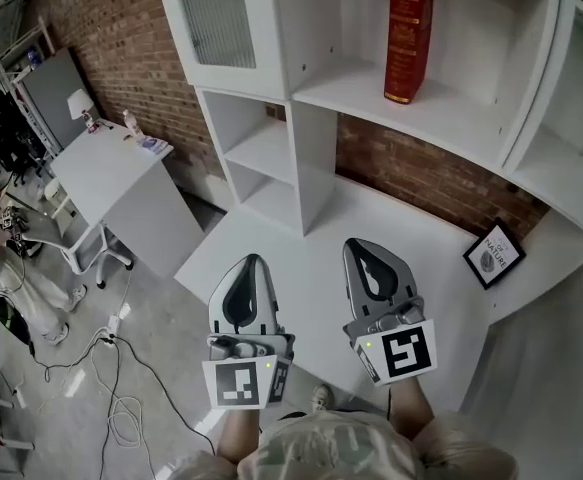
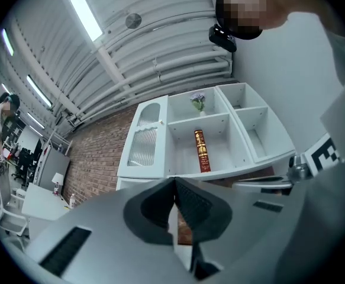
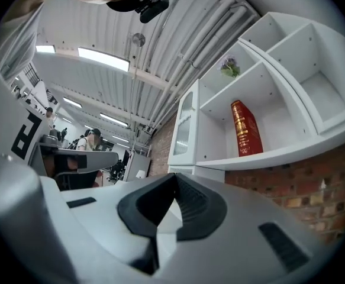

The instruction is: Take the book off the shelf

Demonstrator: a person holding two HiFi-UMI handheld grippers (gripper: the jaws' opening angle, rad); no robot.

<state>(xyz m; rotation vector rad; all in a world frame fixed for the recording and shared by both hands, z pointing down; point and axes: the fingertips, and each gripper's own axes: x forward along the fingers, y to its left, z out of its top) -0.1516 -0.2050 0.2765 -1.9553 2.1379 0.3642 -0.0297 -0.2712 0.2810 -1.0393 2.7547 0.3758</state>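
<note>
I log one red book (image 1: 408, 33), upright on the shelf (image 1: 461, 118), well ahead of and above both grippers, nearer the right one. My left gripper (image 1: 254, 261): jaws closed together, empty. My right gripper (image 1: 359, 245): closed, empty, beside the left, over the desk (image 1: 301, 230).

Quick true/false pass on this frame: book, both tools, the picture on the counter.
1. The red book stands upright on the shelf. True.
2. The left tool grips the book. False: it is shut on nothing, well short of the shelf.
3. The right tool is open. False: its jaws are together, with nothing between them.
4. A framed picture sits on the white counter, to the right of both tools. True.
</note>
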